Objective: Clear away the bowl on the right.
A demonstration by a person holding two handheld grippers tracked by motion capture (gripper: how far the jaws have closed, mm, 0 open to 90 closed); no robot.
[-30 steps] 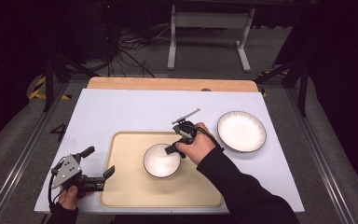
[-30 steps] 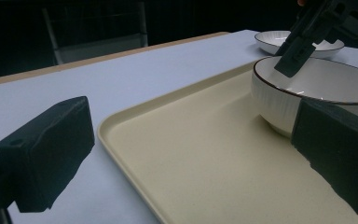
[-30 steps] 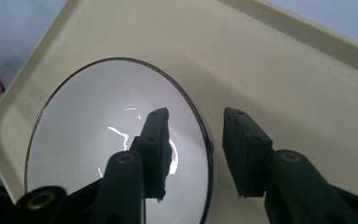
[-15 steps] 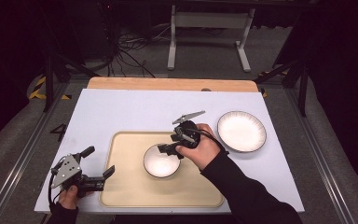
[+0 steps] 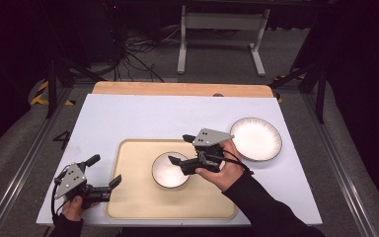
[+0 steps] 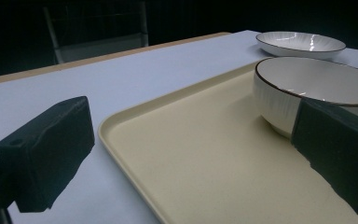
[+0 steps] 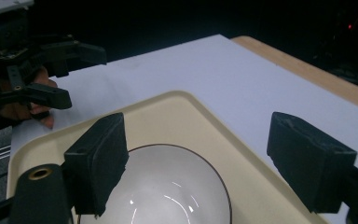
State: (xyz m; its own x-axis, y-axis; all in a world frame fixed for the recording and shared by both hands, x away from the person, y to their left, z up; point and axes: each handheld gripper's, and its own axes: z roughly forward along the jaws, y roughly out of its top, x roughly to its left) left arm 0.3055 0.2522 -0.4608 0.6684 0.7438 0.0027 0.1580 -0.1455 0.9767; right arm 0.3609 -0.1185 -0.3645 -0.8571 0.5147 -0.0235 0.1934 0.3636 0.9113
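bowl (image 5: pixel 170 170): a white, ribbed bowl with a thin dark rim, standing upright on the tray (image 5: pixel 138 197), right of its middle; also seen in the left tool view (image 6: pixel 317 88) and from above in the right tool view (image 7: pixel 168 196).
handling: judged to be glazed ceramic, so stiff, fairly heavy for its size, slippery on the glaze and breakable if dropped or knocked against the tray.
hold: the rim wall is judged the best place, one pad inside and one outside, since the round body offers no flat faces; a light pinch is likely to slip.
right tool (image 5: pixel 177 163): held just above the bowl's right edge; its jaws have just been opening and now stand wide apart, with nothing pressed between them. In its own view the bowl lies below and between the jaws, untouched.
right hand (image 5: pixel 222 168): laid over the tray's right part, forearm coming in from the lower right, the tool pointing left and slightly down toward the bowl.
left tool (image 5: pixel 106 173): jaws apart and empty, at the tray's left edge, aimed across the tray at the bowl.
left hand (image 5: pixel 74 205): resting low at the counter's near left corner.
plate (image 5: pixel 255 138): white, flat on the counter (image 5: pixel 153 118), right of the tray and apart from it.
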